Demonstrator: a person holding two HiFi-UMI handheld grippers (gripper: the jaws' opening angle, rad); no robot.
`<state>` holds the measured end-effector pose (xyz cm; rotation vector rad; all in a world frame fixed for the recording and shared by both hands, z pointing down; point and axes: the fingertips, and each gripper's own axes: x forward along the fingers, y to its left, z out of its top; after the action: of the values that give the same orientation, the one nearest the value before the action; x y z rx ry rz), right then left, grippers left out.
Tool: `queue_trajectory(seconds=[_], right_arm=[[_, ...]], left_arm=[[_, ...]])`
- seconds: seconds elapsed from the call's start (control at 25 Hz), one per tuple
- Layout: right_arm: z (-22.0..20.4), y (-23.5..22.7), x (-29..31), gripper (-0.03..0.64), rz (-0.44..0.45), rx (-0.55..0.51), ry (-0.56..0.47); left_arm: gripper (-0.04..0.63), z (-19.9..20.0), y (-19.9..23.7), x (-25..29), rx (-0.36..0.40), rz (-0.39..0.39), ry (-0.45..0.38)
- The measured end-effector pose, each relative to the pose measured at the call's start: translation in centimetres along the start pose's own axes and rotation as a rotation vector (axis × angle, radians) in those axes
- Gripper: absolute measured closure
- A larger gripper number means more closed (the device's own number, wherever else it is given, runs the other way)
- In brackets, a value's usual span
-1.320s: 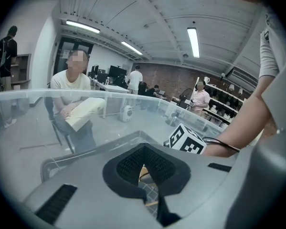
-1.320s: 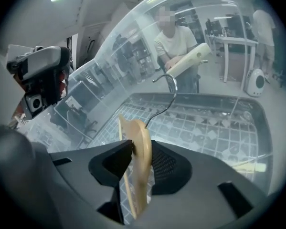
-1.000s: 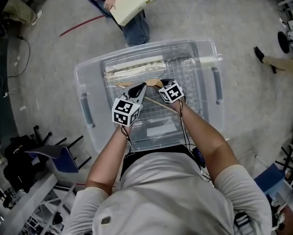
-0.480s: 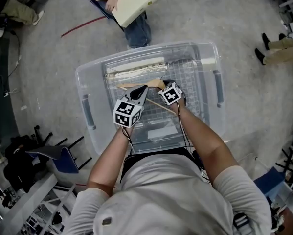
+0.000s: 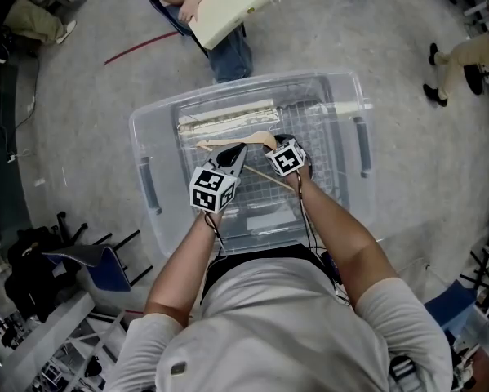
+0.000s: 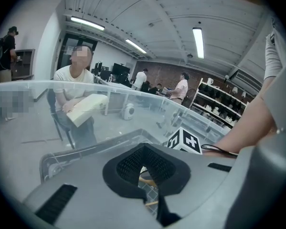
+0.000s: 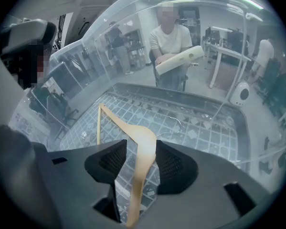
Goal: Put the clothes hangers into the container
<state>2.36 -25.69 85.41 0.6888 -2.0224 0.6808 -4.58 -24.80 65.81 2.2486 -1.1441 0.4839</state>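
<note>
A clear plastic container (image 5: 143, 129) stands on the floor in front of me. A wooden clothes hanger (image 5: 232, 144) lies across its gridded bottom, and pale hangers (image 5: 226, 116) lie along its far wall. Both grippers reach down into it. My right gripper (image 7: 142, 162) stands open with the wooden hanger (image 7: 143, 141) running between its pads; the left pad stands off the wood. In the head view this gripper (image 5: 278, 140) sits over the hanger's middle. My left gripper (image 6: 145, 165) is shut with nothing held, beside the right one (image 5: 235, 149).
A seated person holds a cream box (image 5: 221, 5) just beyond the container's far side. A red cable (image 5: 138, 46) lies on the floor at the far left. Chairs and frames (image 5: 73, 260) crowd the near left. A walking person's legs (image 5: 464, 55) show at the far right.
Both grippers and the hanger have barely shifted inside the container. The walking person's legs at the far right have moved along.
</note>
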Motion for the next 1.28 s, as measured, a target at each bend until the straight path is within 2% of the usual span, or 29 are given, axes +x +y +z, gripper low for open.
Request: queue_trajectory(seconds=[0.16, 0.48, 0.96, 1.28], right_arm=[[1.4, -0.4, -1.6, 0.411, -0.046, -0.012, -0.026], [2.9, 1.0, -4.2, 0.422, -0.034, -0.002, -0.067], [9.6, 3.7, -12.5, 0.516, -0.06, 0.002, -0.325], [13.2, 8.7, -20.6, 0.576, -0.079, -0.025, -0.526]], left_arm=[[0.578, 0.4, -0.4, -0.7, 0.012, 0.0, -0.01], [0.578, 1.1, -1.2, -1.9, 0.038, -0.009, -0.025], [0.578, 3.4, -2.2, -5.1, 0.076, -0.024, -0.078], [0.578, 4.6, -3.4, -9.9, 0.107, -0.046, -0.13]])
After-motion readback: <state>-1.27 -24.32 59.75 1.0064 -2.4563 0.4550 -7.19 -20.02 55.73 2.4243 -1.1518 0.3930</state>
